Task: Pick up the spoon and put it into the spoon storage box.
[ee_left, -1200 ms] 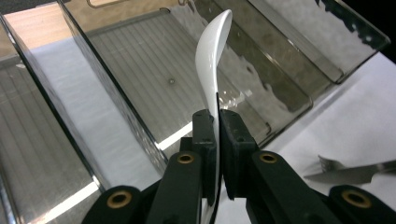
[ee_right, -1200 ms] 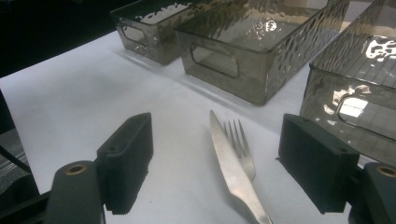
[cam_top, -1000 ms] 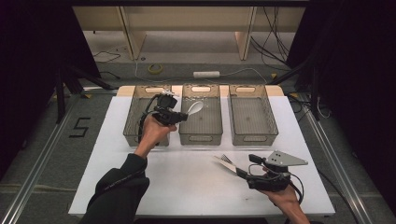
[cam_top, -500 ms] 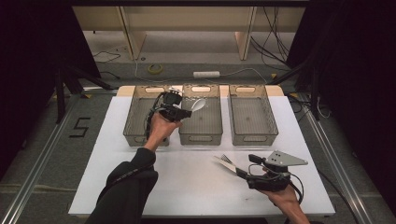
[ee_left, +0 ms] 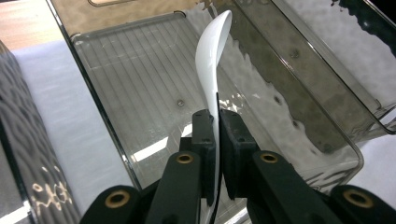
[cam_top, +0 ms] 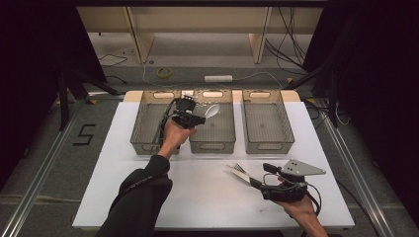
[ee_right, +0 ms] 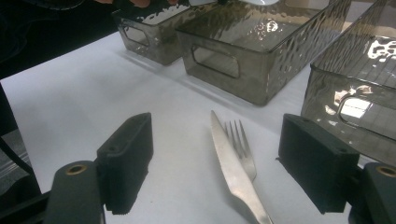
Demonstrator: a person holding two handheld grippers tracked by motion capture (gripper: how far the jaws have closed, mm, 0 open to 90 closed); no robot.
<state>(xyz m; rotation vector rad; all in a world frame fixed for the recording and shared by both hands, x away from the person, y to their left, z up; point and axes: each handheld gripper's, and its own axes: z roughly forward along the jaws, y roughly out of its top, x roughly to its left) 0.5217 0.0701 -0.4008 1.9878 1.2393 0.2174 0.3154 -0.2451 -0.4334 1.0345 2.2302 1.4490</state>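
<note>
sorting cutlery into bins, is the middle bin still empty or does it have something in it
Empty so far. The middle bin shows a bare ribbed floor; the white spoon is clamped in the left gripper above it, not yet dropped.

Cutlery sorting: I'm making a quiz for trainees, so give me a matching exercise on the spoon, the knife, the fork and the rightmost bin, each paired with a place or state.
Things:
1. white spoon
2. knife
3. fork
4. right bin

States:
A. lies on the white table beside the knife, tines toward the bins
B. stands with nothing in it
C. clamped by its handle in the left claw, over the middle bin
D. lies flat between the open jaws of the right claw, partly over the fork

Pairs: 1-C, 2-D, 3-A, 4-B
</note>
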